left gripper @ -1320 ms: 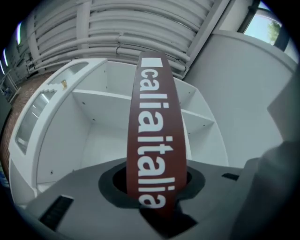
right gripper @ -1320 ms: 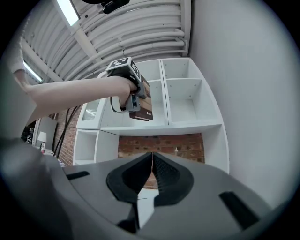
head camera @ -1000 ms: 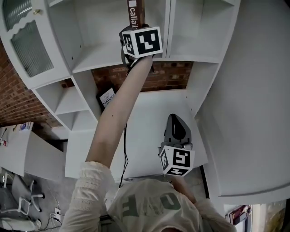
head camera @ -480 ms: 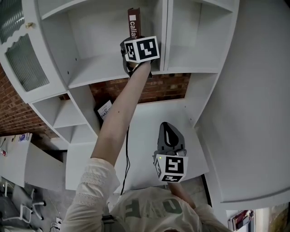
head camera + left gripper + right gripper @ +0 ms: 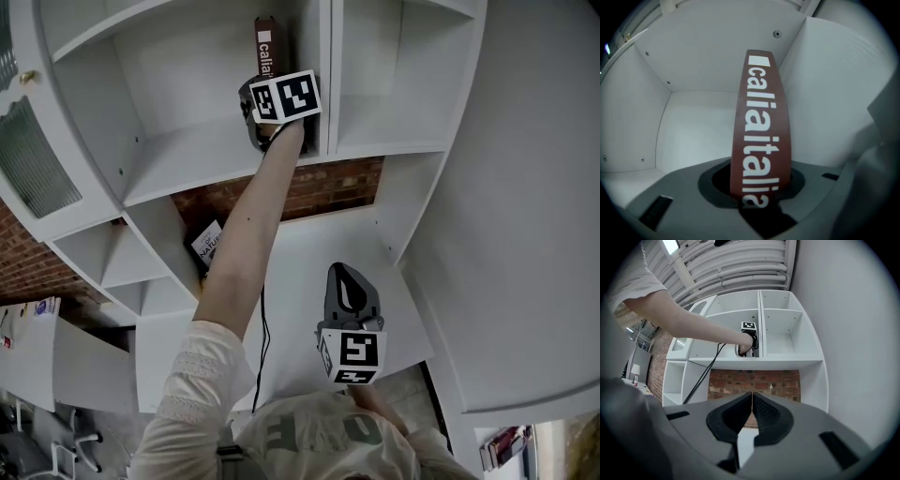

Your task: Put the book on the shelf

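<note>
Over the last second the left gripper (image 5: 759,199) had barely shifted, still clamping the book (image 5: 760,126) upright inside the shelf (image 5: 187,150) beside the divider (image 5: 834,93), so likely only release remained, while the right gripper (image 5: 751,418) hung closed, empty.

Shelf compartment (image 5: 693,136): wide room is lying open left of the book (image 5: 761,126); divider wall (image 5: 825,103) is standing just beside its right, narrowing passage there.
</note>
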Tool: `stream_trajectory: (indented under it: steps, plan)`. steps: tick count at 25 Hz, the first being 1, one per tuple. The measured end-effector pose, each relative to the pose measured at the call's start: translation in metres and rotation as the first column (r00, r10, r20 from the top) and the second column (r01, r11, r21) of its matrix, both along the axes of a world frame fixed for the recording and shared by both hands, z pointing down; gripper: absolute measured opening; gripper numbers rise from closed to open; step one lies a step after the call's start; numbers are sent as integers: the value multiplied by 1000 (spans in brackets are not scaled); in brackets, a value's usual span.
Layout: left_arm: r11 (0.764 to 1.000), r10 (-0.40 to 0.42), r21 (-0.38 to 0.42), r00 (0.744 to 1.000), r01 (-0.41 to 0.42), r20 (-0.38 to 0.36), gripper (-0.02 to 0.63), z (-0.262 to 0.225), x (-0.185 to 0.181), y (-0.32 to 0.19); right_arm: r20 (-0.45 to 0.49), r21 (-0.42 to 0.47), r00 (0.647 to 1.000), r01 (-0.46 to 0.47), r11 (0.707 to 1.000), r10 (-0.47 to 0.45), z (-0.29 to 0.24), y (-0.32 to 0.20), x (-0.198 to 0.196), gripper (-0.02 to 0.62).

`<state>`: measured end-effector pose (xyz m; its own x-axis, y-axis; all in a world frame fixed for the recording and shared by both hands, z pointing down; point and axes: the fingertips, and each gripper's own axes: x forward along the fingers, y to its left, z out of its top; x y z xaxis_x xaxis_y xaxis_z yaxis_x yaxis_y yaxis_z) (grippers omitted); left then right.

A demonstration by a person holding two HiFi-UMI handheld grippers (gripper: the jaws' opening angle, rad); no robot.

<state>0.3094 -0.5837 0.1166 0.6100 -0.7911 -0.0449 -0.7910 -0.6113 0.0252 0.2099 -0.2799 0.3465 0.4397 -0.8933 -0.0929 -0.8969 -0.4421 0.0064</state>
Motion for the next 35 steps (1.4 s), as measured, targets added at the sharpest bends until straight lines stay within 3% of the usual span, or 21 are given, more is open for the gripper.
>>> stream_trajectory:
  steps: [14, 24, 28, 31, 35]
  plan:
    - [998, 11, -66, 998, -16, -67, 177, 3, 0, 0, -3, 12, 1000, 21, 1000, -21, -4, -4, -9, 17]
    - [995, 90, -24, 988, -94, -129, 204, -7, -17, 33, -12, 7, 999, 50, 999, -50, -8, 2, -28, 17]
    - [993, 120, 35, 979, -115, -163, 204, -18, -36, 55, -8, 4, 998, 66, 998, -66, -7, 6, -39, 17]
    - [986, 130, 131, 975, -107, -181, 204, -30, -59, 75, -4, -4, 997, 83, 997, -83, -5, 8, -49, 17]
    - [947, 165, 307, 966, -98, -201, 202, -39, -104, 113, -6, -14, 995, 100, 995, -100, 0, 9, -60, 17]
